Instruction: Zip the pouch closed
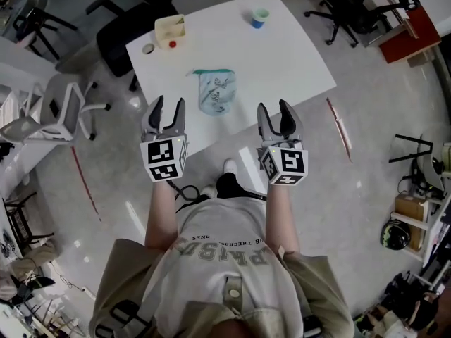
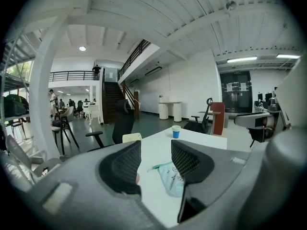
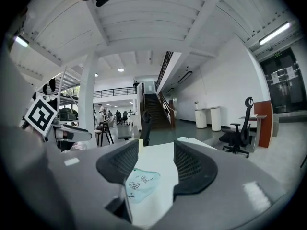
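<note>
The left tongs (image 1: 169, 105) and the right tongs (image 1: 273, 108) both stand open at a medium width with nothing between them, and both are in the air just in front of the near edge of the white tabletop (image 1: 282, 55), not touching anything. The light blue pouch (image 1: 215, 91) lies flat a little inside that near edge, between the two tongs, with its teal zip end turned toward the far side. I cannot see if the zip is open or closed, but nothing grips the pouch, so I judge the holding and the pulling are both not yet begun.
</note>
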A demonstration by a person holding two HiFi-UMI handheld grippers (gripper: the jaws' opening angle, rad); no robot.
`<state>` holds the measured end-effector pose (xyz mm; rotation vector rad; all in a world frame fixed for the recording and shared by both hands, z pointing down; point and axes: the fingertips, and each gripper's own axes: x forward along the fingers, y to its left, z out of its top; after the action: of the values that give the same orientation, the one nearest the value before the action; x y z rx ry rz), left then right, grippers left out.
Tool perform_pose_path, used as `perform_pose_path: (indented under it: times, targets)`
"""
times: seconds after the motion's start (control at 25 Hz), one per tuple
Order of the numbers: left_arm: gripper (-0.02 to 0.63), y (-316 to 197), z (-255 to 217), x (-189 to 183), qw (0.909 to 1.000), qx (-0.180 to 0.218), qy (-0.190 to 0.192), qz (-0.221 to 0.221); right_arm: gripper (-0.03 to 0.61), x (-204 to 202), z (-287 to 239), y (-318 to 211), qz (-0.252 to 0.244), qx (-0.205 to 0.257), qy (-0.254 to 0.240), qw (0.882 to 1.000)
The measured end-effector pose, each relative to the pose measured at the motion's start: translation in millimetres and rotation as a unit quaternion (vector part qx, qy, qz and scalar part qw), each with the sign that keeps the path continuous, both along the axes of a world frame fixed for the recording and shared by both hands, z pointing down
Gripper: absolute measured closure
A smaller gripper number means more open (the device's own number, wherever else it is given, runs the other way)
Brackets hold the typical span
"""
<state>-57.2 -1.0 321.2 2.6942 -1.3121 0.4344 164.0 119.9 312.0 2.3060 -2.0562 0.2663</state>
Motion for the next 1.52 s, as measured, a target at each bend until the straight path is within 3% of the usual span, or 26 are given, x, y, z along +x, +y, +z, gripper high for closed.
perform_pose_path:
  times: [0.28,0.6,1.16,1.52]
  targets:
    - [0.410,-18,5,31,0.9994,-0.003,-0.014,-0.030,0.374,34,0,-36,-0.047,-0.001,-0.001,0.999]
    - [0.410,-26,16,46,0.9979,-0.011,-0.039,-0.049,0.374,40,15,-60,-0.090,-0.009,-0.018,0.996]
    - [0.410,-28,70,39,0.9945,-0.062,-0.065,-0.053,0.374,38,66,-67,-0.092,-0.058,-0.040,0.993]
    - [0.410,-77,77,36,0.9946,-0.072,-0.056,-0.050,0.374,36,67,-108,-0.076,-0.060,-0.043,0.994]
